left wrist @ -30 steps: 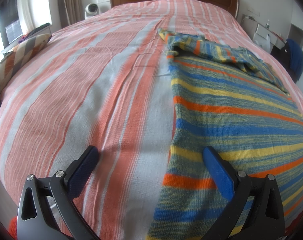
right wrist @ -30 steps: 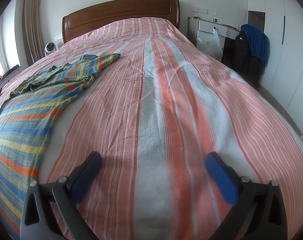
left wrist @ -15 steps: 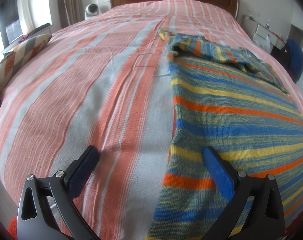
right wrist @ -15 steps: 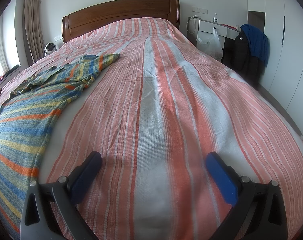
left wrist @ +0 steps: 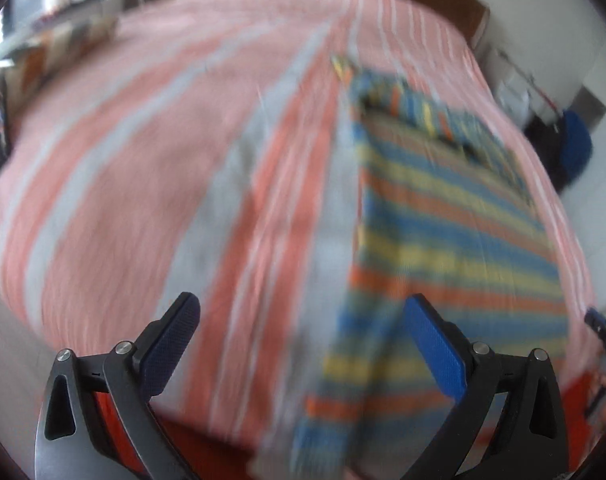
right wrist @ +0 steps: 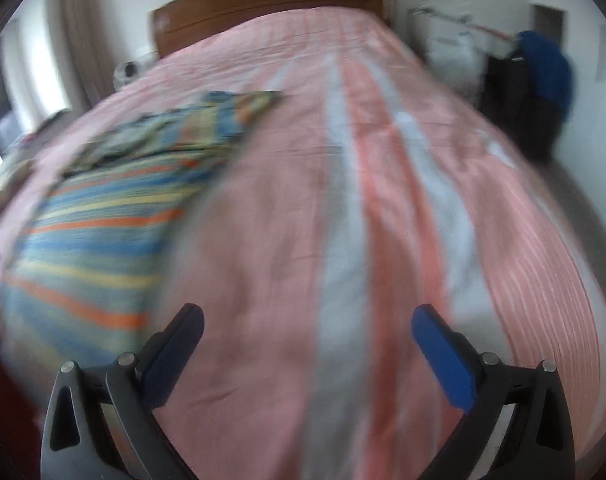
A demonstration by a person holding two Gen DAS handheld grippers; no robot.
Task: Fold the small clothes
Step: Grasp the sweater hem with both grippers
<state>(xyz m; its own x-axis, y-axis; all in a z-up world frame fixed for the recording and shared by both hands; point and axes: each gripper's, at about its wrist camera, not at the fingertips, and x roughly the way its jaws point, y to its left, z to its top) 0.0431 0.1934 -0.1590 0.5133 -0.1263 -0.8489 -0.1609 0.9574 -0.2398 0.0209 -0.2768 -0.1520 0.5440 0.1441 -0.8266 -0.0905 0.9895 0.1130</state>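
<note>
Grippers, left gripper [left wrist: 299, 332] and right gripper [right wrist: 307, 340], both spread, empty. I'd pinch the striped garment [left wrist: 443, 232] near hem corners squarely; blur probably hides wrinkles.

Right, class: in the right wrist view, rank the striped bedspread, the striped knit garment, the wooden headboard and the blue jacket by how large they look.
1. Striped bedspread
2. Striped knit garment
3. Wooden headboard
4. Blue jacket

The headboard and jacket are far away and blurred, so that order is unsure.
</note>
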